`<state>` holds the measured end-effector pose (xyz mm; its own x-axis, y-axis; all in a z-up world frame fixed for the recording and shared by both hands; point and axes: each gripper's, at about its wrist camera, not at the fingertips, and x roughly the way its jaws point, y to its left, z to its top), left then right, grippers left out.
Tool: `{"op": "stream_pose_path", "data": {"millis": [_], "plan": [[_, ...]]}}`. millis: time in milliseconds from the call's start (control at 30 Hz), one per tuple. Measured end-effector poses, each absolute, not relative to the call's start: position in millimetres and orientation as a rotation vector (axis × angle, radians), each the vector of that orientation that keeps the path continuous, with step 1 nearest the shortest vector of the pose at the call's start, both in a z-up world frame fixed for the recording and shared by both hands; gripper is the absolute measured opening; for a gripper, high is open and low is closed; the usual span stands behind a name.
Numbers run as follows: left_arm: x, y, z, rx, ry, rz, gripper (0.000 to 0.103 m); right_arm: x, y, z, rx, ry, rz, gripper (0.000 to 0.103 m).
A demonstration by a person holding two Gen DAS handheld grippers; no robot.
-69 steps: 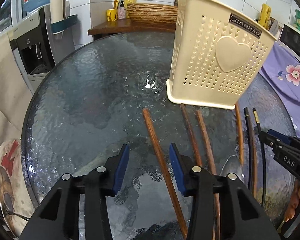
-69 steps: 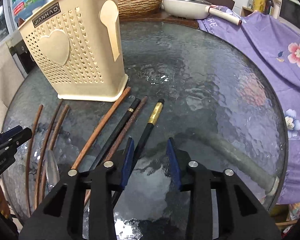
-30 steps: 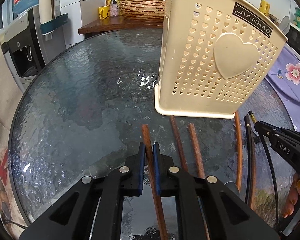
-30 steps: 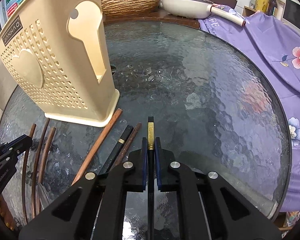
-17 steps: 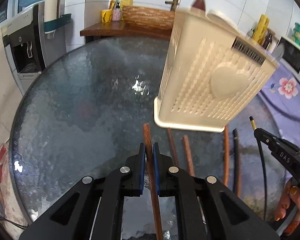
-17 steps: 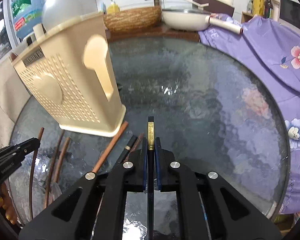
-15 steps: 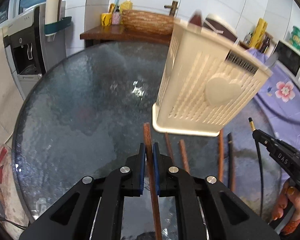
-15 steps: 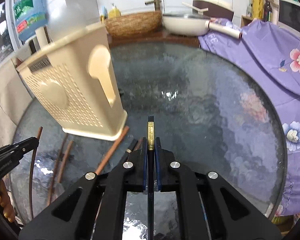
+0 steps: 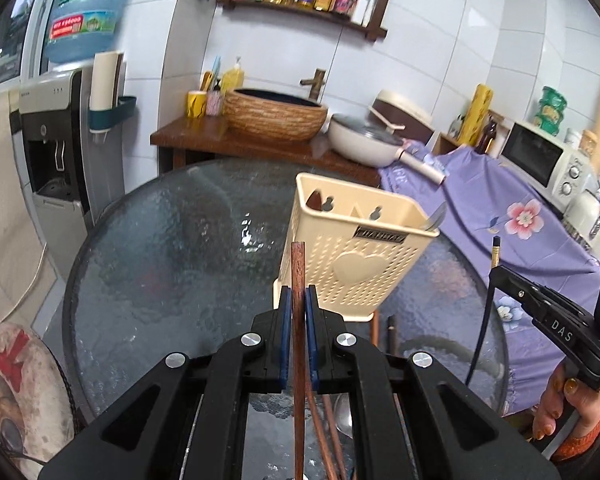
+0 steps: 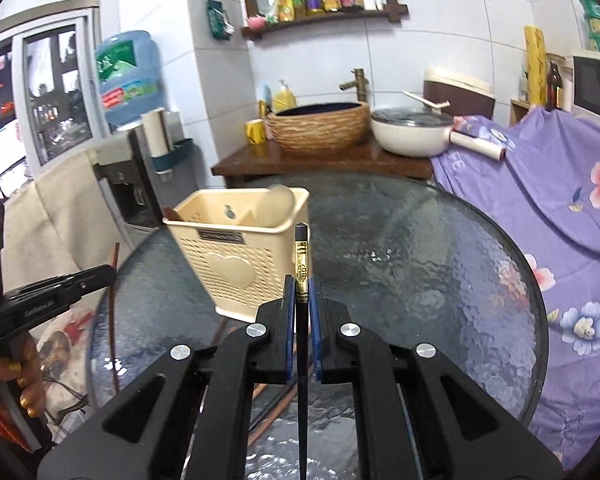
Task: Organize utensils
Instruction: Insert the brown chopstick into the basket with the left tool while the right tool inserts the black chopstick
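Note:
My left gripper [image 9: 297, 300] is shut on a brown wooden chopstick [image 9: 298, 264], held high above the round glass table [image 9: 160, 264]. My right gripper [image 10: 301, 290] is shut on a black chopstick with a gold band [image 10: 301, 264], also lifted. The cream perforated utensil holder [image 9: 356, 256] with a heart stands on the table ahead of both; it shows in the right wrist view too [image 10: 236, 256]. A spoon [image 9: 436, 216] leans in its right compartment. Several chopsticks [image 9: 390, 330] and a spoon [image 9: 342, 416] lie on the glass below.
A purple flowered cloth [image 9: 520, 208] covers things to the right. A wooden counter behind the table holds a woven basin [image 9: 274, 114] and a white pan [image 9: 364, 140]. A water dispenser [image 9: 56, 132] stands at left, a microwave [image 9: 544, 160] at right.
Both grippers closed on a chopstick each, then lifted them well above the table. The holder now looks smaller and lower, seen from above.

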<state>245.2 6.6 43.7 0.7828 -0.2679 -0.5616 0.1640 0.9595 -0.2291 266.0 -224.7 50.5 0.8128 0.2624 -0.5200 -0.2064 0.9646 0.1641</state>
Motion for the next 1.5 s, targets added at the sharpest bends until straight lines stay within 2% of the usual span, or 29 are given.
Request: {"op": "stream_pose_path", "data": {"millis": [500, 867, 1067, 1300, 1500], "plan": [[214, 11, 84, -0.159, 0.540, -0.297, 0.007, 239, -221, 81, 0.090, 0.533, 0.352, 0.008], [218, -1, 117, -0.109, 0.478, -0.302, 0.007, 247, -213, 117, 0.080, 0.504, 0.412, 0.008], [231, -9, 157, -0.095, 0.432, -0.331, 0.007, 263, -212, 155, 0.107, 0.458, 0.445, 0.008], [252, -10, 227, -0.124, 0.332, -0.314, 0.007, 294, -206, 228, 0.138, 0.367, 0.448, 0.008], [289, -15, 237, -0.140, 0.310, -0.217, 0.007, 326, -202, 245, 0.147, 0.323, 0.369, 0.008]]}}
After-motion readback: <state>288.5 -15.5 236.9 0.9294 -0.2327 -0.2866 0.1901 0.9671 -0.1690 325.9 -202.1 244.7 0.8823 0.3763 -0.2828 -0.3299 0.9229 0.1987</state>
